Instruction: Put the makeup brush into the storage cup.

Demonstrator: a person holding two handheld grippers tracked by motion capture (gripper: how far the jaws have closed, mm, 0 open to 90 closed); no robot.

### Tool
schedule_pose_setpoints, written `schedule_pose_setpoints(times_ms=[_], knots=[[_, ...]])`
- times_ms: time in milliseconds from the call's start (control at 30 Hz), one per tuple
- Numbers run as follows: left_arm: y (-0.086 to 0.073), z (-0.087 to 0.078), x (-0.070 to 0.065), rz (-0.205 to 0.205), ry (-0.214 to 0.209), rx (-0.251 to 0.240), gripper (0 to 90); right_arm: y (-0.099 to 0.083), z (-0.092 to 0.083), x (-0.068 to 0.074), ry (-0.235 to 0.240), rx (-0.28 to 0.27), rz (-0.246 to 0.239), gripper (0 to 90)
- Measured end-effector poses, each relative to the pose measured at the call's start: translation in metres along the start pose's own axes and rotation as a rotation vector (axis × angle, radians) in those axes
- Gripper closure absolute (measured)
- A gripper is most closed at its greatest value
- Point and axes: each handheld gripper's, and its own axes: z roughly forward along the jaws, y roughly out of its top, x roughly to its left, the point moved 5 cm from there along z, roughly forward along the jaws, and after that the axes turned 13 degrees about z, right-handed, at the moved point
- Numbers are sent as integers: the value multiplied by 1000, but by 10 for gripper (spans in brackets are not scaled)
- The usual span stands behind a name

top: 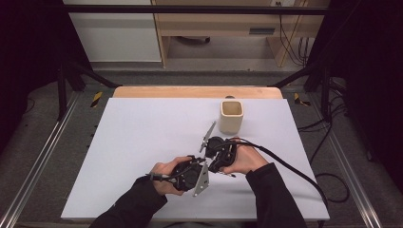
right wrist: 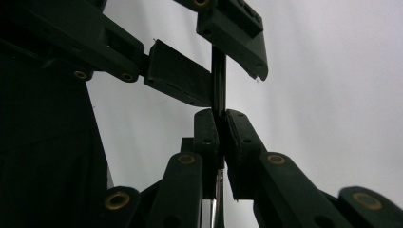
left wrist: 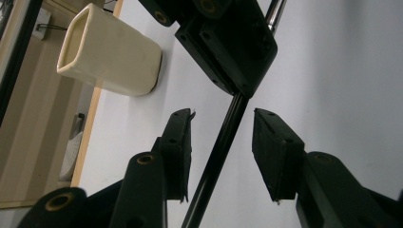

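Observation:
A thin dark rod [right wrist: 218,80] stands between both grippers, low over the white table [top: 142,142]. My right gripper [right wrist: 221,126] is shut on it, its pads pinching the rod near their tips. My left gripper [left wrist: 221,137] straddles the same rod [left wrist: 216,156] just beyond that grip. Its jaws stand apart, with a gap on each side of the rod. In the high view the left gripper [top: 203,162] and the right gripper [top: 213,164] meet nose to nose near the table's front middle. A short end of the rod [top: 229,174] pokes out below the right hand.
A cream square-mouthed cup [top: 231,116] stands upright behind the hands, toward the back right; it also shows as the cup [left wrist: 111,52] in the left gripper view. A black cable [top: 290,166] trails right off the table. Black frame posts flank the table.

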Motion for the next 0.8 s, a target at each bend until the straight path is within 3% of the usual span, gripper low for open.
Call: schedule_pose_setpoints(times_ms=[333,800], knots=[[3,5,-4,36,-23,13,633,-1,-1,2,5,11,-5,842],[3,4,-5,84,-49,14,774,-2,2,6,23,22,-20,843]])
